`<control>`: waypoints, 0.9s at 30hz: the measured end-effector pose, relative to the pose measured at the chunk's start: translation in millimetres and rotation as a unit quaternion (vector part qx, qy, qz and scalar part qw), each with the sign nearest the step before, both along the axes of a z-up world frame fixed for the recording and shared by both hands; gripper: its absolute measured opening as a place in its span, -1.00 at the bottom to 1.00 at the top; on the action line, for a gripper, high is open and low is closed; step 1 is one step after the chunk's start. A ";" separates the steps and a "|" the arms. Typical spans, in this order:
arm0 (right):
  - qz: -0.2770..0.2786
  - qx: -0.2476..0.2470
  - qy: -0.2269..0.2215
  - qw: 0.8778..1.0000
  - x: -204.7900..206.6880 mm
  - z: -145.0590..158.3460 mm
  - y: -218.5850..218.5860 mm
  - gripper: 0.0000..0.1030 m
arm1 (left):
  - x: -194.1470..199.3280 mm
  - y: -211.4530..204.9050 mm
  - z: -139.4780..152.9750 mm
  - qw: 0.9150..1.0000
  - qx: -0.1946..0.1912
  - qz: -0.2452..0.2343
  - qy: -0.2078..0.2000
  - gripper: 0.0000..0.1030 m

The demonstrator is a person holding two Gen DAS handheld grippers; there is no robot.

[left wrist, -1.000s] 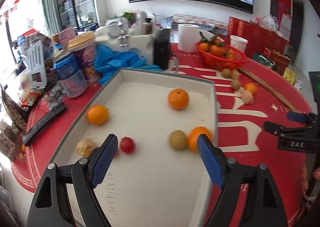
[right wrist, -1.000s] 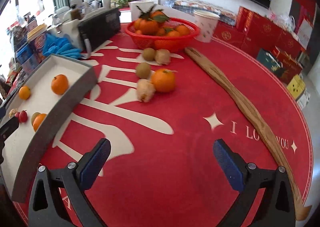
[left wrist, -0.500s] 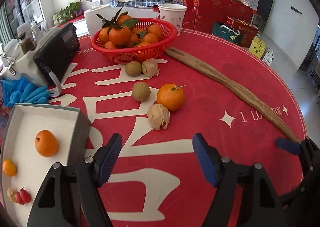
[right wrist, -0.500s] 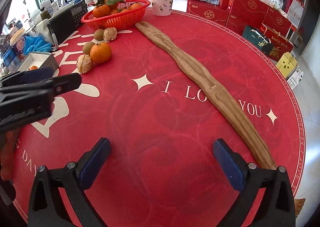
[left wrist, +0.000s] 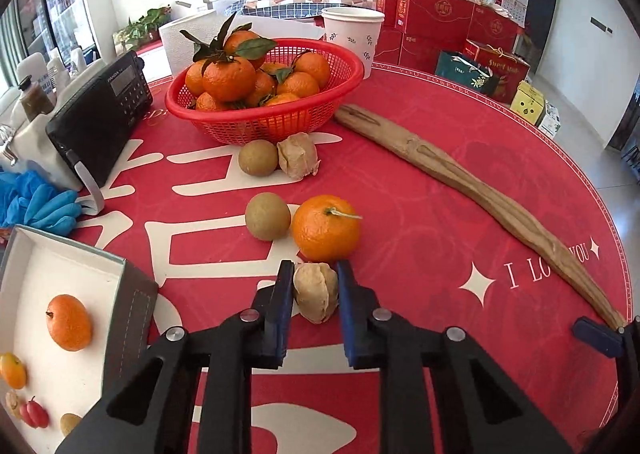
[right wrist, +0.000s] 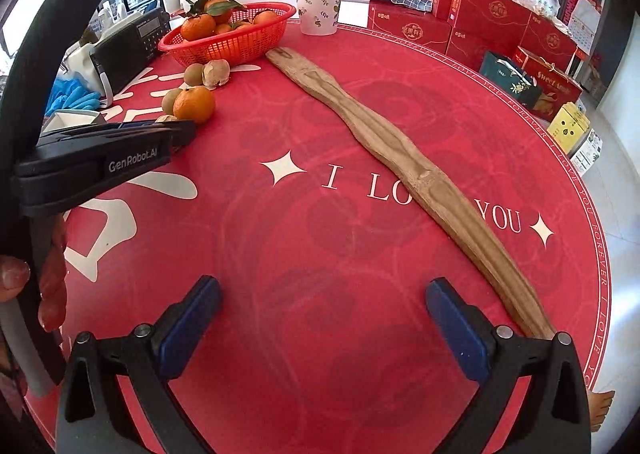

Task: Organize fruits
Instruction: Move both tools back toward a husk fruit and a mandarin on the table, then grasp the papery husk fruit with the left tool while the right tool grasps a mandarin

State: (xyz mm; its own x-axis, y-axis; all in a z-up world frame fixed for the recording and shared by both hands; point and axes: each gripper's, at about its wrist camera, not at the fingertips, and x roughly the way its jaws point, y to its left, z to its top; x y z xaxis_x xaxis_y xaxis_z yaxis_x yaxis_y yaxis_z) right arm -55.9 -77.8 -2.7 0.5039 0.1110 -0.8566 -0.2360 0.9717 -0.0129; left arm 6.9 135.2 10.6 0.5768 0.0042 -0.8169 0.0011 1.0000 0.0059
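My left gripper (left wrist: 314, 274) is shut on a beige papery husk fruit (left wrist: 315, 291) that rests on the red tablecloth. Just beyond it lie an orange (left wrist: 326, 228) and a brown kiwi-like fruit (left wrist: 267, 216). Farther back lie a second brown fruit (left wrist: 258, 157) and a second husk fruit (left wrist: 298, 155), in front of a red basket of oranges (left wrist: 264, 110). A white tray (left wrist: 76, 266) at the lower left holds an orange (left wrist: 69, 322) and several small fruits. My right gripper (right wrist: 320, 294) is open and empty over bare cloth; it sees the left gripper (right wrist: 176, 130) side-on.
A long wooden piece (right wrist: 384, 142) crosses the table diagonally. A black radio (left wrist: 102, 118) and blue gloves (left wrist: 38, 204) lie at the left. A paper cup (left wrist: 352, 34) stands behind the basket. Red gift boxes (right wrist: 492, 26) stand beyond the table's far edge.
My left gripper swung from over the tray to the loose fruits, moved forward and closed on the husk fruit. The right gripper turned right and stays open.
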 end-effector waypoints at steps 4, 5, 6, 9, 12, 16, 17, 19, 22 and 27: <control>-0.007 0.001 -0.005 1.000 1.5 -0.2 0.7 1.00 | -33.7 13.4 0.0 1.000 0.001 0.013 -0.003 -0.56; -0.008 0.002 -0.007 1.000 2.0 -0.4 1.4 1.00 | -45.5 16.7 0.0 1.000 0.000 0.014 -0.005 -0.56; -0.010 0.002 -0.008 1.000 2.9 -0.5 2.4 1.00 | -56.7 19.6 0.1 1.000 0.000 0.015 -0.007 -0.56; -0.006 0.003 -0.011 1.000 7.5 -0.8 9.5 1.00 | -86.0 28.0 -0.4 1.000 -0.001 0.015 -0.015 -0.55; 0.005 0.004 -0.015 1.000 14.5 -1.2 24.9 1.00 | -101.8 34.1 -1.7 1.000 0.001 0.015 -0.027 -0.54; 0.029 0.007 -0.027 0.999 27.6 -2.4 55.4 1.00 | -105.4 40.9 -1.2 0.999 -0.021 0.015 -0.029 -0.53; 0.033 0.007 -0.028 0.999 31.9 -2.7 62.0 1.00 | -105.1 41.1 -0.9 0.999 -0.022 0.013 -0.029 -0.53; 0.043 0.006 -0.024 0.999 45.8 -2.6 76.6 1.00 | -105.1 42.5 -0.8 0.999 -0.022 0.013 -0.029 -0.52; 0.049 0.005 -0.018 0.999 67.6 -2.8 95.0 1.00 | -106.5 43.8 -1.2 0.999 -0.027 0.012 -0.029 -0.52; 0.047 0.009 -0.031 0.998 85.0 -5.4 113.1 1.00 | -106.5 42.2 -1.2 0.999 -0.022 0.012 -0.029 -0.52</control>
